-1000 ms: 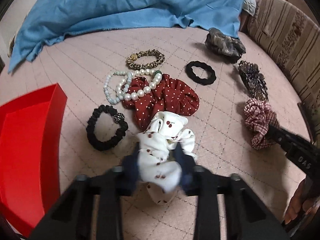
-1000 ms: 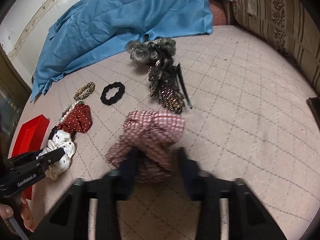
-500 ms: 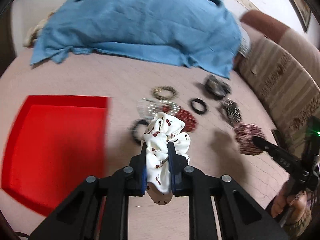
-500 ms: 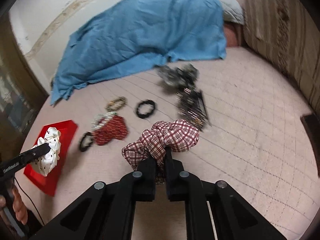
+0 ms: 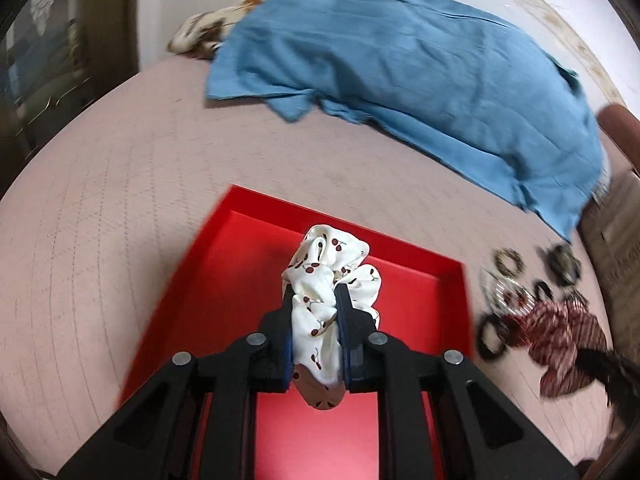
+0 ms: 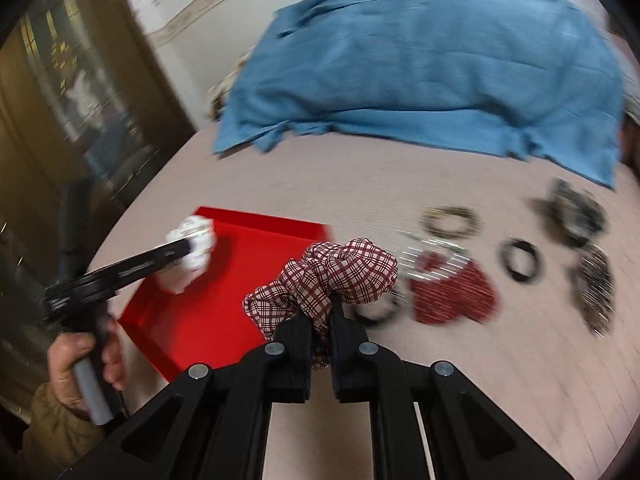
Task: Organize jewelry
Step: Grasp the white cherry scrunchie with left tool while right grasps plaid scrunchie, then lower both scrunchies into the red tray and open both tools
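My left gripper [image 5: 314, 300] is shut on a white cherry-print scrunchie [image 5: 332, 276] and holds it above the red tray [image 5: 224, 272]. The same scrunchie [image 6: 190, 254] shows over the tray [image 6: 216, 312] in the right wrist view. My right gripper [image 6: 320, 308] is shut on a red plaid scrunchie [image 6: 336, 274], held above the bed near the tray's right edge; it also shows in the left wrist view [image 5: 560, 340]. A red polka-dot scrunchie [image 6: 452, 296], a pearl bracelet [image 6: 432, 256], a black hair tie [image 6: 520, 260] and a leopard-print tie [image 6: 450, 222] lie on the bed, blurred.
A blue cloth [image 5: 400, 60] covers the far side of the pink quilted bed [image 5: 100, 208]. Dark beaded clips [image 6: 592, 284] and a grey scrunchie [image 6: 576, 212] lie at the right. A dark cabinet [image 6: 60, 100] stands left of the bed.
Both grippers have swung left with their scrunchies. The white scrunchie now hangs over the red tray. The plaid scrunchie has come close to the tray's right edge.
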The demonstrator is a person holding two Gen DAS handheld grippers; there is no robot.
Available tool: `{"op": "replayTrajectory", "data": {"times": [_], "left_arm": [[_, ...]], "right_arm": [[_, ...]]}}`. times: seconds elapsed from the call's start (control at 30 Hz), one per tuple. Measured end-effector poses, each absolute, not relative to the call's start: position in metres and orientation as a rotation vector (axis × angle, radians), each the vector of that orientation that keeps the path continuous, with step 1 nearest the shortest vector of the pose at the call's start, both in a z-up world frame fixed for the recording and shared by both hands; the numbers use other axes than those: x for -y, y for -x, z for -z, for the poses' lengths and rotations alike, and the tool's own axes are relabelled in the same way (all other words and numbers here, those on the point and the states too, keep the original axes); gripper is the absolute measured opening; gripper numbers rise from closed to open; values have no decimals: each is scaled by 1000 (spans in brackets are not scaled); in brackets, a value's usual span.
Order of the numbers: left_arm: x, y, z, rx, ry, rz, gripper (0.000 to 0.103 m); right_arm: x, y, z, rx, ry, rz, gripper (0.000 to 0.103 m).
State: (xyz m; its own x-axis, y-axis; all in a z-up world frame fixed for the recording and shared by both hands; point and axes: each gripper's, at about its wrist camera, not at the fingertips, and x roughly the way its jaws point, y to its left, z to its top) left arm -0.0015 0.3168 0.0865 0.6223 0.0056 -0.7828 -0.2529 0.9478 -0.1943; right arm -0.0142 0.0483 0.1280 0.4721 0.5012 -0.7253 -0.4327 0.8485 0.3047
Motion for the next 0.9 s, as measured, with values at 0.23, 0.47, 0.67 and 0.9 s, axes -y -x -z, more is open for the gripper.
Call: {"op": "replayTrajectory", "data": {"times": [0.23, 0.47, 0.67, 0.9], "left_arm": [[-357, -22, -76, -883, 355, -157, 17], [-365, -35, -57, -922, 385, -132, 19], [-369, -35, -56, -916, 405, -144, 37], [-368, -26, -66, -875, 420, -133, 56]], "right_arm": [[-140, -17, -110, -918, 26, -660, 8], [-174, -38, -75, -964, 107, -657, 8], [-169, -49, -63, -986, 89, -636, 10], [-173, -48, -63, -985, 104, -640, 48]]}}
